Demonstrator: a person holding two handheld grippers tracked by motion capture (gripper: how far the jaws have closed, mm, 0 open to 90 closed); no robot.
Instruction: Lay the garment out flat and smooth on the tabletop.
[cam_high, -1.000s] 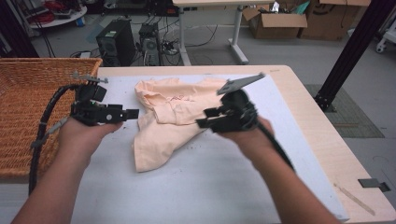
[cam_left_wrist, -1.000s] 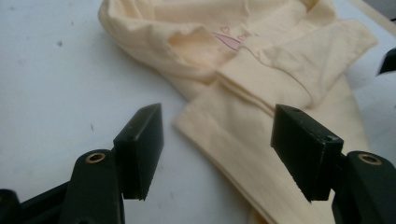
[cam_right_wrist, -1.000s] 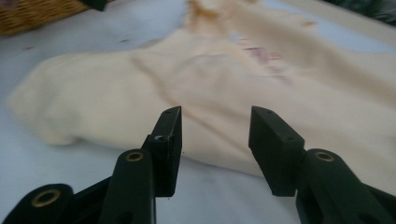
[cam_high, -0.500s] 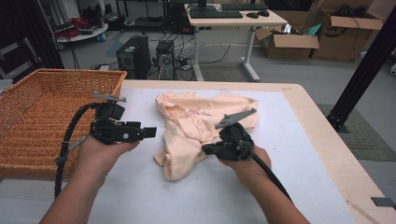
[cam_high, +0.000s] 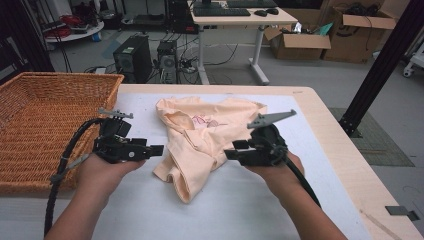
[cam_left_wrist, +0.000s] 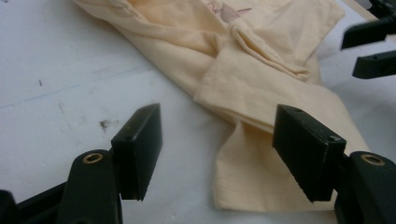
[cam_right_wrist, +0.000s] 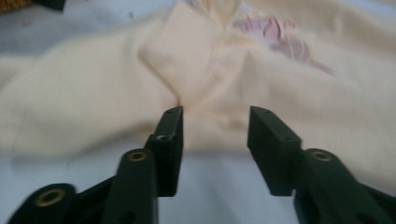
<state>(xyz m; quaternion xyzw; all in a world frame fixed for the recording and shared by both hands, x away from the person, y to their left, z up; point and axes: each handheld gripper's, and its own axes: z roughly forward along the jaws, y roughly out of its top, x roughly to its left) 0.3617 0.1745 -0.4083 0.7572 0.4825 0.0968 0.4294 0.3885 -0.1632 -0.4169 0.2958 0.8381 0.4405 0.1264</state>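
Note:
A pale peach T-shirt (cam_high: 205, 135) with a small pink print lies crumpled on the white table cover. My left gripper (cam_high: 156, 151) is open just left of the shirt's lower fold, pointing right. In the left gripper view its jaws (cam_left_wrist: 217, 135) stand wide above the shirt's hem (cam_left_wrist: 252, 70), not touching it. My right gripper (cam_high: 231, 151) points left at the shirt's right edge. Its jaws (cam_right_wrist: 215, 126) have just been opening and hold nothing. The cloth (cam_right_wrist: 233, 70) lies just beyond their tips. The right gripper (cam_left_wrist: 371, 46) also shows far off in the left gripper view.
A large wicker basket (cam_high: 45, 125) stands at the table's left side, close to my left hand. The white cover (cam_high: 250, 210) runs toward me, with the wooden table edge (cam_high: 345, 165) to the right. A black post (cam_high: 380, 65) rises beyond the right corner.
The right gripper has drawn back from over the shirt's right part to its right edge, and its jaws stand apart now. The left gripper has stayed beside the shirt.

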